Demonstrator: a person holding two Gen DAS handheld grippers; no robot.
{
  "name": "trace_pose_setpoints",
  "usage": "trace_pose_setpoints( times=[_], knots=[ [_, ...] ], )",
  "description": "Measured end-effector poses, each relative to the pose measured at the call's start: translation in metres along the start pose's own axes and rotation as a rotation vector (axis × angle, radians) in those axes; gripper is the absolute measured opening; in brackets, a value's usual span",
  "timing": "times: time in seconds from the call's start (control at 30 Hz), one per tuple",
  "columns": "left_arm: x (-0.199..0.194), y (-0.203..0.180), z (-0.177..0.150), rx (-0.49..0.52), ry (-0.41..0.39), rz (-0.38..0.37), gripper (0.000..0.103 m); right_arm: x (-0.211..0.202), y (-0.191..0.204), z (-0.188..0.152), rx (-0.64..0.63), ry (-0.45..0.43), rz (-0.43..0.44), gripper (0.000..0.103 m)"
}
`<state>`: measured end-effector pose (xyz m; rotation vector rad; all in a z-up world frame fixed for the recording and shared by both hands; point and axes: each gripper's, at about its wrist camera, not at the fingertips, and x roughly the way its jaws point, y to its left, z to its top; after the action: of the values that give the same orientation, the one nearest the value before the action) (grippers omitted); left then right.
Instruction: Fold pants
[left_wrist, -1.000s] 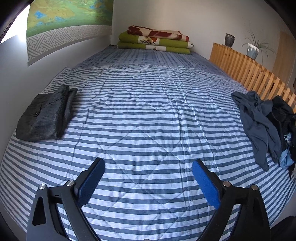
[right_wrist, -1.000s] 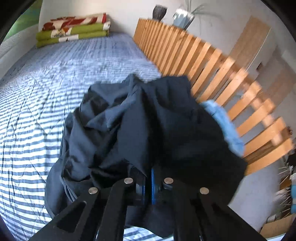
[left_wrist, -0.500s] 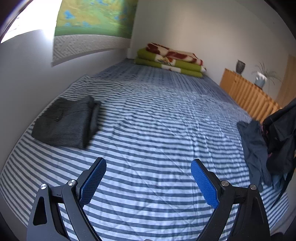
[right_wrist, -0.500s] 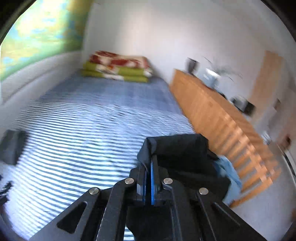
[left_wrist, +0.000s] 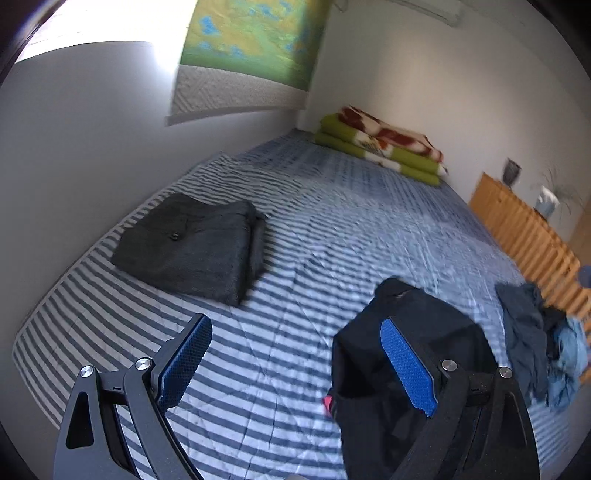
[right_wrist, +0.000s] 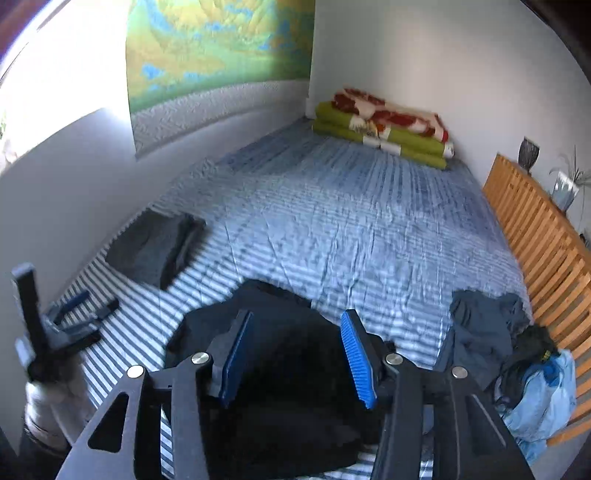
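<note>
Daylight is pouring in from the upper left of both views, washing out the white wall (right_wrist: 44, 122) there and blowing its highlights. The blue-and-white striped quilted bedspread (left_wrist: 332, 229) is lying evenly lit, dimming toward its far edge. The crumpled black pants (right_wrist: 280, 387) are reading as a nearly featureless dark mass. Motion blur is smearing the slatted orange wooden rail (left_wrist: 532, 236) and the left gripper (right_wrist: 79, 310). Fisheye distortion is bending walls, and dark vignetting is closing the corners.
</note>
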<state>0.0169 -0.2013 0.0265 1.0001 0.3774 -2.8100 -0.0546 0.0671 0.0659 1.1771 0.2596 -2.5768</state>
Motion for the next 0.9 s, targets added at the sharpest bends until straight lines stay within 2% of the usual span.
trace_pose_setpoints(
  times=[0.13,0.27,0.37,0.47,0.7,0.73,0.77,0.8,0.9],
  knots=[
    [0.012,-0.014,-0.019,0.046,0.094,-0.089,0.095,0.040,-0.036,-0.035,0.062,0.070,-0.054,0.062],
    [0.017,-0.036,-0.034,0.089,0.139,-0.120,0.095,0.094,-0.090,-0.066,0.218,0.169,-0.012,0.064],
    [0.018,-0.047,-0.037,0.108,0.140,-0.130,0.095,0.130,-0.118,-0.082,0.329,0.188,-0.003,0.064],
    [0.022,-0.051,-0.035,0.106,0.137,-0.116,0.095,0.162,-0.132,-0.088,0.434,0.205,0.069,0.064],
    [0.042,-0.047,-0.031,0.088,0.173,-0.097,0.095,0.203,-0.110,-0.078,0.523,0.225,0.267,0.065],
    [0.042,-0.043,-0.028,0.081,0.169,-0.090,0.095,0.202,-0.101,-0.075,0.499,0.223,0.294,0.052],
    [0.041,-0.037,-0.025,0.070,0.161,-0.083,0.095,0.198,-0.087,-0.070,0.435,0.229,0.293,0.026],
    [0.039,-0.029,-0.021,0.052,0.148,-0.076,0.095,0.194,-0.077,-0.066,0.387,0.231,0.280,0.015],
    [0.032,-0.006,-0.010,0.010,0.115,-0.048,0.095,0.165,-0.042,-0.054,0.258,0.186,0.253,0.010]
  ],
)
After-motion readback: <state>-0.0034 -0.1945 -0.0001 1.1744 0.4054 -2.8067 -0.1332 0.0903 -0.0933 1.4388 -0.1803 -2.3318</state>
